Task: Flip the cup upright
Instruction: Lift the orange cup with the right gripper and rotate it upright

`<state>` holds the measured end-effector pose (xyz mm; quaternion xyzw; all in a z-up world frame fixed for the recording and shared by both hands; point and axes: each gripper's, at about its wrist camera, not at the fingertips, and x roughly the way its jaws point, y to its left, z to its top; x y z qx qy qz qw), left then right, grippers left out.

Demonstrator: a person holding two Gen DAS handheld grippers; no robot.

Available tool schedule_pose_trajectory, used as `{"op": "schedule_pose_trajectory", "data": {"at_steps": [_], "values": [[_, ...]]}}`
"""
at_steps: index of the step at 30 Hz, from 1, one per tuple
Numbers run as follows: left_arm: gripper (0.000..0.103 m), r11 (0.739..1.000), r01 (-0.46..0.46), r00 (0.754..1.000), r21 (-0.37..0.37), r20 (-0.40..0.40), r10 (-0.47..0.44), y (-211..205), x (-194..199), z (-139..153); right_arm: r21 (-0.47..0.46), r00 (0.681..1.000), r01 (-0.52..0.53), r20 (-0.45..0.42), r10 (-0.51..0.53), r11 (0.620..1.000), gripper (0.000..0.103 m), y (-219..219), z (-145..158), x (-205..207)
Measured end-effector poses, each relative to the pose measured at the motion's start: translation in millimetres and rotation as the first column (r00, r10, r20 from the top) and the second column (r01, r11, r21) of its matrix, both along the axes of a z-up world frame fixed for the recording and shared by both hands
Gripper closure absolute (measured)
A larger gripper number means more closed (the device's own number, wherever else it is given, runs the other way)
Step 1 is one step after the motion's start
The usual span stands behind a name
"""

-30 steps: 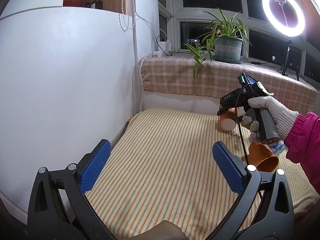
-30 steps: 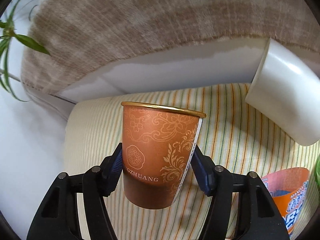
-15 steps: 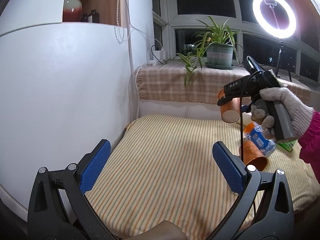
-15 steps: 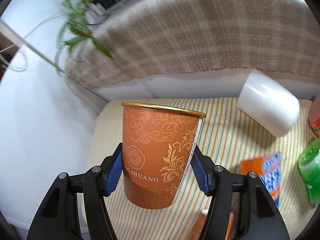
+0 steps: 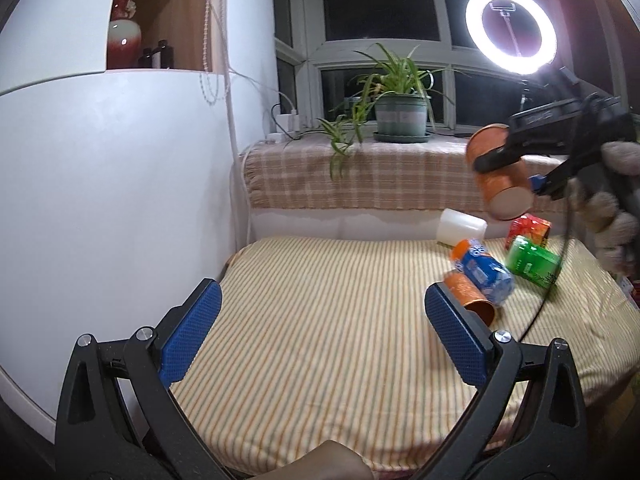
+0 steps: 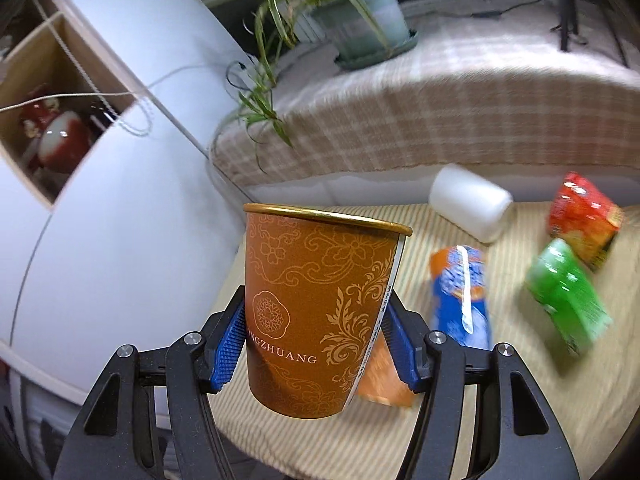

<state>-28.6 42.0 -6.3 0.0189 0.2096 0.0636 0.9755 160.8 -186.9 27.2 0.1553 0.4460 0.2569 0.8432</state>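
My right gripper [image 6: 316,344] is shut on an orange paper cup [image 6: 320,312] with a gold rim and gold pattern, rim up in its own view. In the left wrist view the same cup [image 5: 500,172] hangs high in the air at the right, tilted, held by the right gripper [image 5: 516,164], well above the striped cushion [image 5: 320,320]. My left gripper [image 5: 320,336] is open and empty, low over the cushion's near edge. A second orange cup [image 5: 470,298] lies on its side on the cushion, by my left gripper's right finger.
A white cup [image 5: 460,228], a blue-orange packet [image 5: 482,270], a green packet [image 5: 530,262] and a red packet [image 5: 528,230] lie at the cushion's far right. A white cabinet [image 5: 120,200] stands left. A checked ledge [image 5: 360,176] with a potted plant [image 5: 400,112] and ring light [image 5: 510,30] is behind.
My right gripper has risen with the orange cup, from just above the cushion to high in the air. The left gripper's view has tilted upward; its jaws stay open.
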Motion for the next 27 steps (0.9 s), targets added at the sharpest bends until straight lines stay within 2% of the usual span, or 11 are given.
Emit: {"op": "schedule_pose_trajectory", "data": {"at_steps": [5, 10, 13, 18, 24, 27], "values": [[0.000, 0.999, 0.042, 0.999, -0.015, -0.007, -0.043, -10.2, -1.0, -1.7, -0.009, 1.000, 0.013, 0.014, -0.012, 1.000, 0.041, -35.3, 10.4, -35.9], [0.000, 0.994, 0.099, 0.994, -0.038, -0.038, -0.101, -22.0, 1.2, -6.4, -0.050, 0.999, 0.019, -0.027, -0.021, 0.999, 0.041, -63.5, -3.0, -62.1], [0.000, 0.990, 0.132, 0.989, -0.042, -0.059, -0.134, -32.6, 4.4, -10.2, -0.061, 0.996, 0.014, -0.088, -0.019, 0.998, 0.041, -75.3, -24.5, -72.1], [0.000, 0.976, 0.194, 0.972, -0.100, -0.116, -0.205, -50.0, 16.4, -19.9, -0.115, 0.982, -0.005, -0.186, -0.017, 0.993, 0.041, -88.5, -73.5, -80.8], [0.000, 0.950, 0.265, 0.935, -0.166, -0.199, -0.295, -72.9, 30.6, -35.8, -0.175, 0.969, -0.026, -0.246, -0.018, 0.984, 0.041, -93.8, -120.6, -70.3], [0.000, 0.934, 0.270, 0.914, -0.235, -0.242, -0.325, -78.5, 38.5, -44.3, -0.184, 0.961, -0.035, -0.277, -0.018, 0.982, 0.040, -95.3, -137.3, -61.6]]}}
